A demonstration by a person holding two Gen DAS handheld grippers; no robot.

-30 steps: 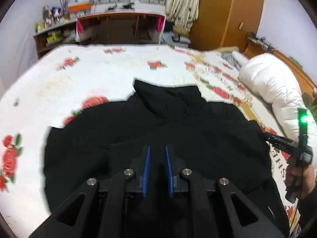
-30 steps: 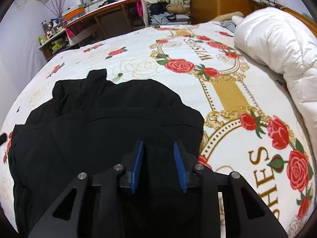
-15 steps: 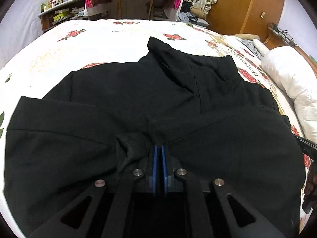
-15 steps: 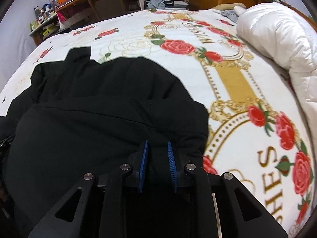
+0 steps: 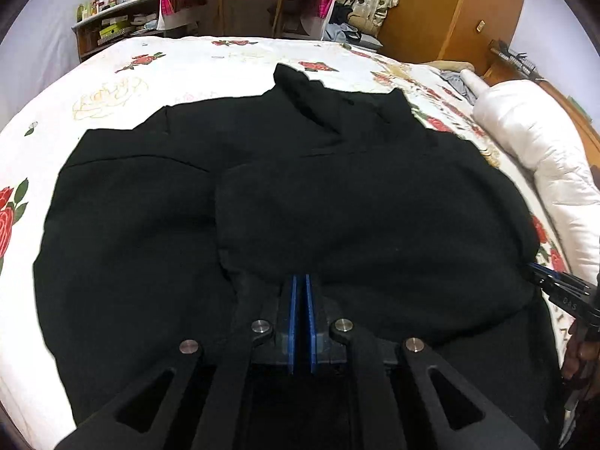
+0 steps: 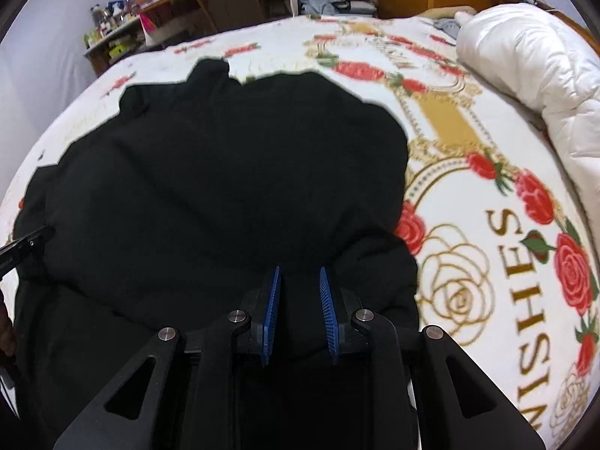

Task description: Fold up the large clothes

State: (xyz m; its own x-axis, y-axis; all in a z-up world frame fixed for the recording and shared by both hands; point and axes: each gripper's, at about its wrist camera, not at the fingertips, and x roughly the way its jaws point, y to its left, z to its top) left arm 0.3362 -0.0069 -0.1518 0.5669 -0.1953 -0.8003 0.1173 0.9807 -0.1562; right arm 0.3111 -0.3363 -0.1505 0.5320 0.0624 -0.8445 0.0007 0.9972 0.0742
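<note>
Floral bedspread (image 6: pixel 468 262) under rumpled black garment (image 5: pixel 337 206)

My garment (image 5: pixel 337 202): matt black cloth, soft. Gripper pads (image 6: pixel 272 311): ribbed blue, plastic-like. Bedspread (image 6: pixel 468 195): printed fleecy cloth. Duvet (image 6: pixel 532 56): quilted, slightly glossy white.

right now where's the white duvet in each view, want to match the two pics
Left wrist view: the white duvet is bunched along the right edge, beyond the black garment.
Right wrist view: the white duvet fills the upper right corner, across the rose bedspread from the garment.
Shared landmark: the wooden wardrobe behind the bed, top right in both views.
</note>
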